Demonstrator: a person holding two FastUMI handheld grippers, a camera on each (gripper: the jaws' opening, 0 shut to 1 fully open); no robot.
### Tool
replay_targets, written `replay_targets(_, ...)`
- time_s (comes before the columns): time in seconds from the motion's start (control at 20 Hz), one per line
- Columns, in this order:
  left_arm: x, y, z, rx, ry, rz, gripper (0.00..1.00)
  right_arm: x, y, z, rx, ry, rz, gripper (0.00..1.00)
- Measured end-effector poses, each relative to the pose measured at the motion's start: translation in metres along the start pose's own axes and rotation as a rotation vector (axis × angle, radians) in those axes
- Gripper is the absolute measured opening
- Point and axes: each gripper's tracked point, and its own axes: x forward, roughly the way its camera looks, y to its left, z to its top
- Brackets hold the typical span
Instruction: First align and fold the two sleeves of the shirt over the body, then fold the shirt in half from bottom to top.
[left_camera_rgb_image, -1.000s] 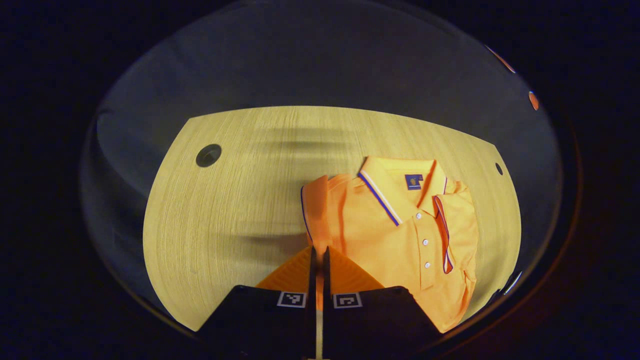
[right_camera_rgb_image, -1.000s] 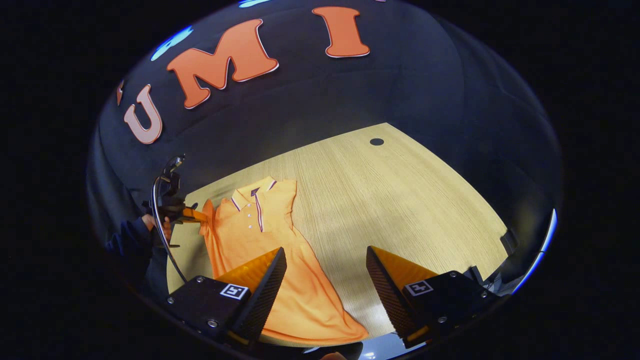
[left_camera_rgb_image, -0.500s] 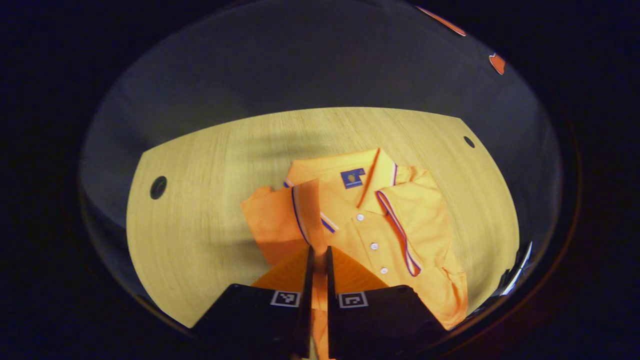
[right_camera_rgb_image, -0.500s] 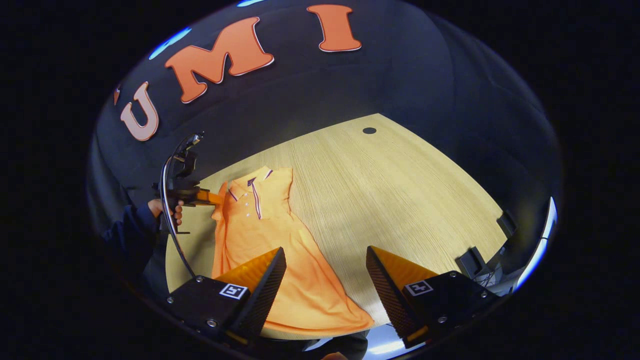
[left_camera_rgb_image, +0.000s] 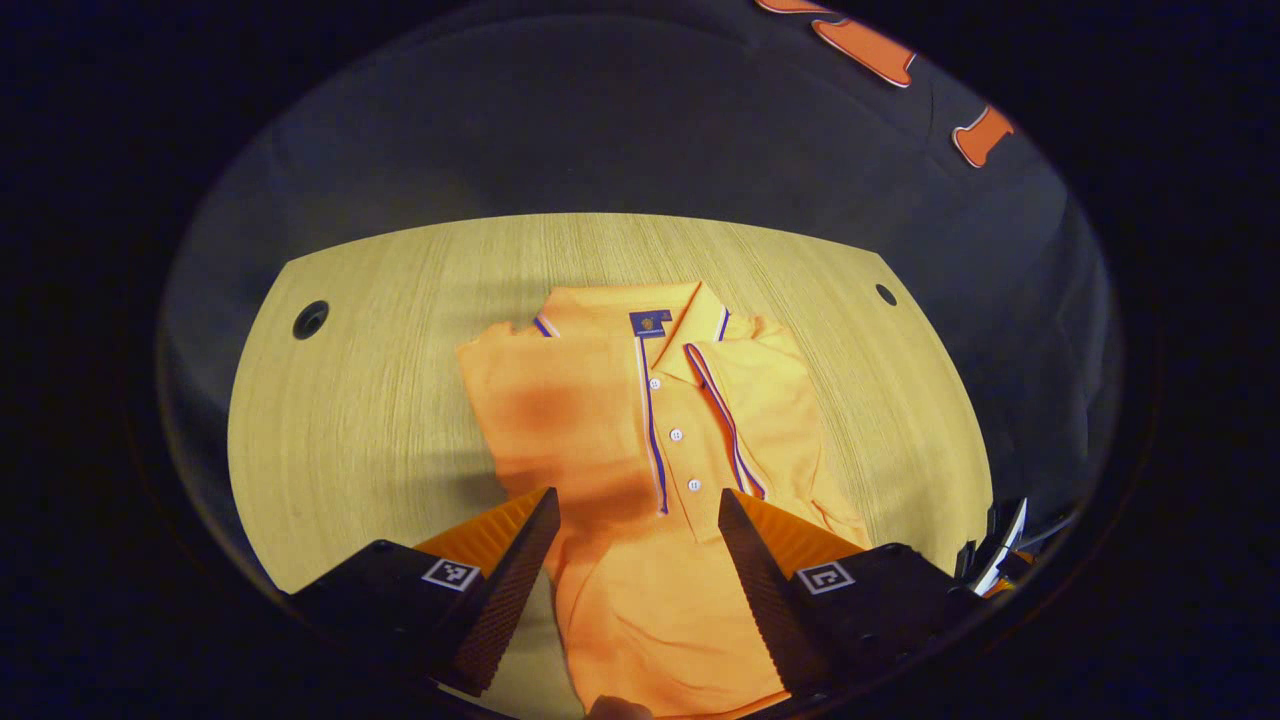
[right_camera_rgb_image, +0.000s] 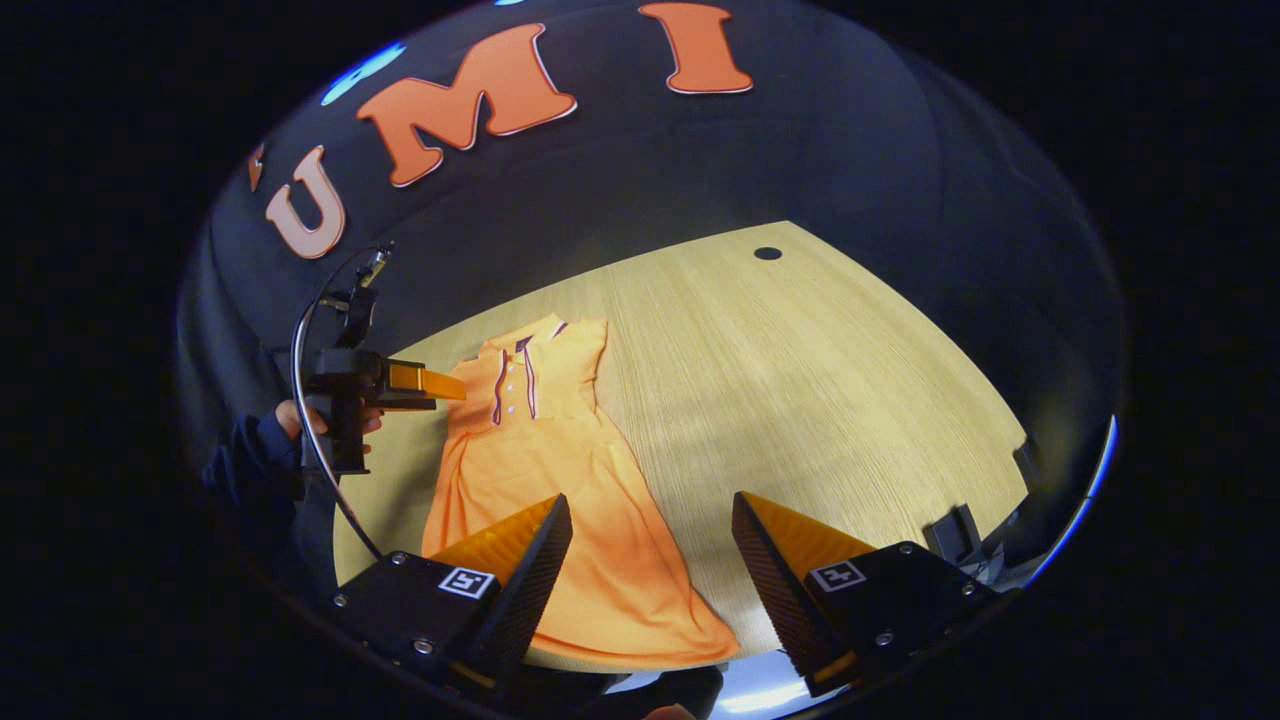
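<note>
On the wooden counter (left_camera_rgb_image: 380, 400) the orange shirt (left_camera_rgb_image: 640, 480) lies flat w/ both sleeves folded over the body, collar (left_camera_rgb_image: 640, 310) at the far end and hem toward me. My left gripper (left_camera_rgb_image: 637, 520) hangs just above the shirt's lower half, fingers apart, nothing btwn them. My right gripper (right_camera_rgb_image: 650, 525) is spread wide too, above the hem end and bare counter (from there I see my left gripper and the hand (right_camera_rgb_image: 300, 425) holding it beside the collar).
</note>
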Motion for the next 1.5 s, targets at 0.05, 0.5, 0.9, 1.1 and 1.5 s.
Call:
replay_targets(0.05,-0.009,-0.001,-0.009,-0.013,-0.006,0.008,0.99,0.002,0.0,-0.006,-0.015,0.014,0.015,0.98)
replay_targets(0.5,-0.072,-0.006,-0.132,-0.091,0.069,0.057,0.99,0.013,-0.011,-0.068,-0.135,0.156,0.105,0.99)
replay_targets(0.9,-0.102,-0.005,-0.234,-0.144,0.161,0.113,0.99,0.02,-0.024,-0.112,-0.214,0.249,0.153,0.99)
replay_targets(1.1,-0.107,-0.007,-0.272,-0.142,0.19,0.139,0.99,0.021,-0.028,-0.132,-0.235,0.283,0.166,0.99)
replay_targets(1.5,-0.111,-0.01,-0.328,-0.173,0.262,0.15,0.99,0.027,-0.033,-0.172,-0.3,0.358,0.166,0.99)
